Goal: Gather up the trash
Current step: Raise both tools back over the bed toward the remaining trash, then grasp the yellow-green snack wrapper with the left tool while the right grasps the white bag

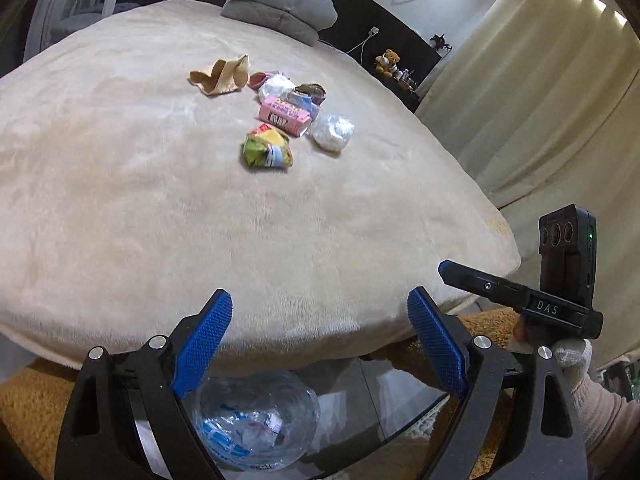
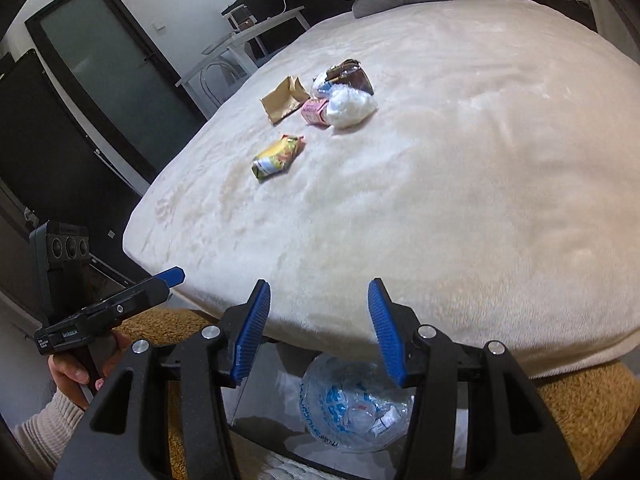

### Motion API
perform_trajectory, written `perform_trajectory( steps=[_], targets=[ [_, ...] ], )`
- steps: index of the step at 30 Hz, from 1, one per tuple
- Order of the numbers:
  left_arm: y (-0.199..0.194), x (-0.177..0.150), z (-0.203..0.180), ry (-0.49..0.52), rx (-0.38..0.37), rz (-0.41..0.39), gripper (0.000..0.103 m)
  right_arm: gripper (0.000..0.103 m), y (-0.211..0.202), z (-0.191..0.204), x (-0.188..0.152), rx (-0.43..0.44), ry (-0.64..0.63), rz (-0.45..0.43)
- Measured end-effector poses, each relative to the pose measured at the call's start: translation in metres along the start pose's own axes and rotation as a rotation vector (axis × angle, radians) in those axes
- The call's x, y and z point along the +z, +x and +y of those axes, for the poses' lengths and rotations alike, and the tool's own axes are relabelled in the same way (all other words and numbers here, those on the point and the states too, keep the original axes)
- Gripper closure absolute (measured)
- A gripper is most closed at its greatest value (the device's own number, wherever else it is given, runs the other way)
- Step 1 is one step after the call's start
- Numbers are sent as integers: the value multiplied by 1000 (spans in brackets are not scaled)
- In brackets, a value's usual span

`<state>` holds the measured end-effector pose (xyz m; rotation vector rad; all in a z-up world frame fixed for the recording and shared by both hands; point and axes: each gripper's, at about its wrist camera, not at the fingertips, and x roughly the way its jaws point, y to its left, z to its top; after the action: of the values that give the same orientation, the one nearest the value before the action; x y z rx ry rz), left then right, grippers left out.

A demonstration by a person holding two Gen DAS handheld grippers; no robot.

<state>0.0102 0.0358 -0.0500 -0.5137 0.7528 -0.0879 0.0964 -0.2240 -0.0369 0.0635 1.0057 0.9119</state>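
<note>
Looking from the left wrist, the left claw (image 1: 320, 340) gapes wide and empty at the lower frame, while the green-yellow wrapper (image 1: 267, 148) lies up-frame on the bed (image 1: 120, 200), nearest of the trash pile. From the right wrist, the right claw (image 2: 318, 332) stands narrower, holding nothing; the wrapper (image 2: 277, 156) lies upper left, its long axis slanting toward upper right, so the left claw seems the nearer.

The near half of the bed (image 1: 120, 184) lies bare, giving open passage from its front edge to the trash cluster. The yellow-green wrapper (image 1: 267, 148) lies foremost, apart from the pink box (image 1: 284, 115) and white wad (image 1: 333, 131). The folded grey blanket (image 1: 280, 8) bounds the far end.
</note>
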Motion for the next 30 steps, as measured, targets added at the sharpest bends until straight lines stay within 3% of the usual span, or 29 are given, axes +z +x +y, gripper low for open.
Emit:
perform_trajectory(
  steps=[8, 12, 15, 23, 26, 28, 30],
  targets=[
    [17, 40, -1, 80, 44, -20, 15, 52, 18, -6, 55, -21, -83, -55],
    [31, 59, -1, 144, 86, -18, 15, 52, 38, -20, 80, -16, -57, -45],
    [45, 73, 4, 158, 97, -5, 15, 45, 54, -20, 95, -27, -84, -43],
    [87, 99, 12, 220, 134, 57, 15, 43, 101, -17, 127, -49, -150, -21],
    [101, 104, 14, 248, 152, 79, 15, 38, 116, -21, 137, -64, -152, -12],
    [108, 108, 17, 264, 160, 86, 16, 28, 123, -23, 142, -71, -150, -13],
    [115, 112, 19, 273, 163, 92, 17, 28, 131, -24, 147, -66, -154, -4]
  ],
)
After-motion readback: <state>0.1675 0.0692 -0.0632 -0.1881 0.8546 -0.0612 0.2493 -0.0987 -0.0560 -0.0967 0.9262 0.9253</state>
